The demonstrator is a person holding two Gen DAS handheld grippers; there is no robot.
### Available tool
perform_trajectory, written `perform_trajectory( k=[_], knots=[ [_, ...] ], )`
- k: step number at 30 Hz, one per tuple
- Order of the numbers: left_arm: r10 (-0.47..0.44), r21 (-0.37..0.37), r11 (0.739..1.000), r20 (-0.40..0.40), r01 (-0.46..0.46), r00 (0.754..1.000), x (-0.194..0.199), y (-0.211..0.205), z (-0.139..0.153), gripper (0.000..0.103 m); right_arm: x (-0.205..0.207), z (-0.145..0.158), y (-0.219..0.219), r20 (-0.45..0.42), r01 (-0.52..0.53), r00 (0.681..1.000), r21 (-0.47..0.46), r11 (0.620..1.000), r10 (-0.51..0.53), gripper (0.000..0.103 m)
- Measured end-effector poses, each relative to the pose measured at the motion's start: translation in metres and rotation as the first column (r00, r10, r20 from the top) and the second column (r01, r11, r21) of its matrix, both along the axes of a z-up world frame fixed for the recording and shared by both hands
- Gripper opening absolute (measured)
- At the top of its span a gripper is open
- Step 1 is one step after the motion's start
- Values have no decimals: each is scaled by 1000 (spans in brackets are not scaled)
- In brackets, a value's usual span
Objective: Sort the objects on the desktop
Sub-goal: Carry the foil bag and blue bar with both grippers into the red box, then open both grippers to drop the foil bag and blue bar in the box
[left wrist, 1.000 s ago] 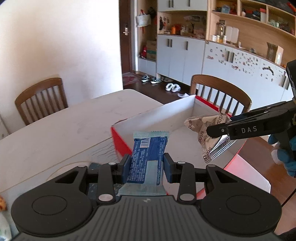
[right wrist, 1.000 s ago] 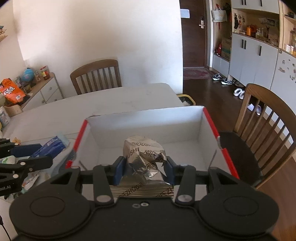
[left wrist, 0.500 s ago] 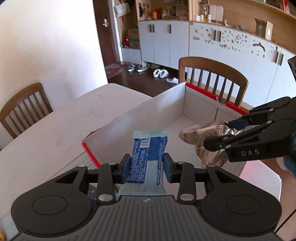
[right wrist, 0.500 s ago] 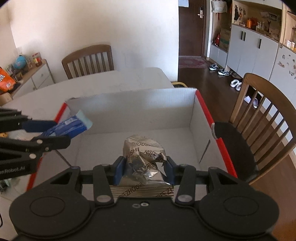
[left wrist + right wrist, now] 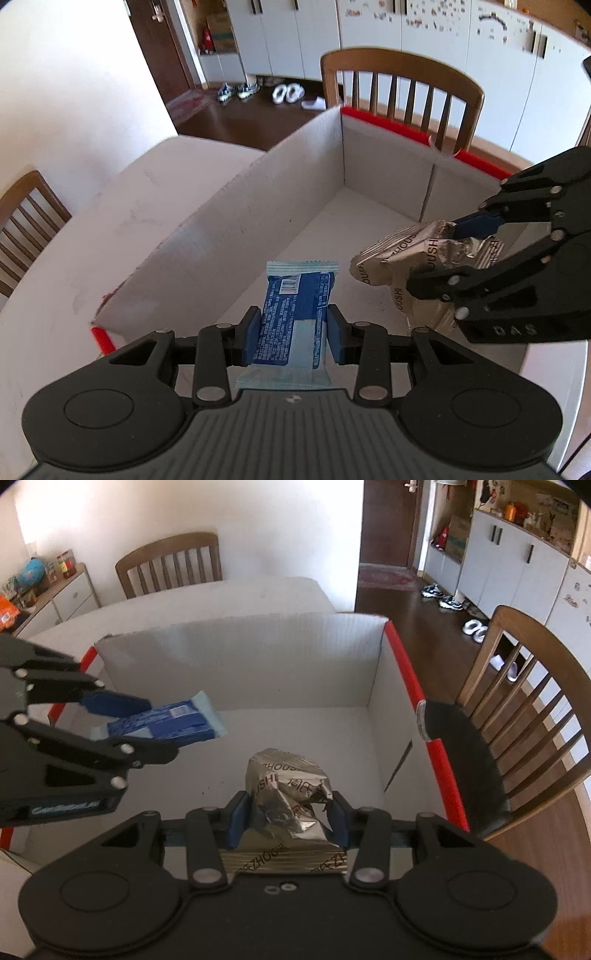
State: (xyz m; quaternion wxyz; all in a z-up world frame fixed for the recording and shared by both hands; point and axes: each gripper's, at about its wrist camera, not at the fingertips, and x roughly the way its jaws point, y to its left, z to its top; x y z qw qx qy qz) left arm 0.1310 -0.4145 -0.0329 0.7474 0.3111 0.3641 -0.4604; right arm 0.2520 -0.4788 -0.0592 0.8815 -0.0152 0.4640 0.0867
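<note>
Packets hang over the open box (image 5: 236, 657): blue wrapper (image 5: 295, 306) pinched in my left gripper (image 5: 293, 334), crumpled foil pouch (image 5: 288, 794) pinched in my right gripper (image 5: 286, 819). Drop-off step, I judge; next, spread both jaws.

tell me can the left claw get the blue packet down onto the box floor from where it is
Probably yes. The left claw, shut on the blue packet, hangs inside the open box, bare floor below; the right claw with its silver packet stands apart.
</note>
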Motion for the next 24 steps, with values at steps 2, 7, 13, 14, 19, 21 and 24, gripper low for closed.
perform_trajectory(
  k=[2,7,13,14,19,21,24],
  knots=[
    [1,33,999,-11,0,1000,4,-5,-6,36,2,-1,0,-13,-10,1000,-1,1000,10,45],
    [14,89,996,-49,-10,999,14,-14,-18,36,6,-9,4,-56,-28,998,-19,999,26,45],
    [16,122,992,-93,-5,996,19,-23,-23,36,12,-13,4,-78,-32,997,-27,999,30,45],
    [18,128,992,-97,-6,995,20,-24,-24,36,13,-14,2,-83,-28,996,-25,999,26,45],
    [33,162,987,-124,-13,992,23,-26,-33,36,13,-17,2,-105,-30,994,-24,999,27,45],
    [34,176,984,-143,-8,989,23,-25,-37,36,14,-18,2,-112,-34,993,-24,999,31,45],
    [44,191,982,-162,-13,986,24,-26,-43,36,15,-19,2,-116,-33,993,-24,999,30,44]
  ],
)
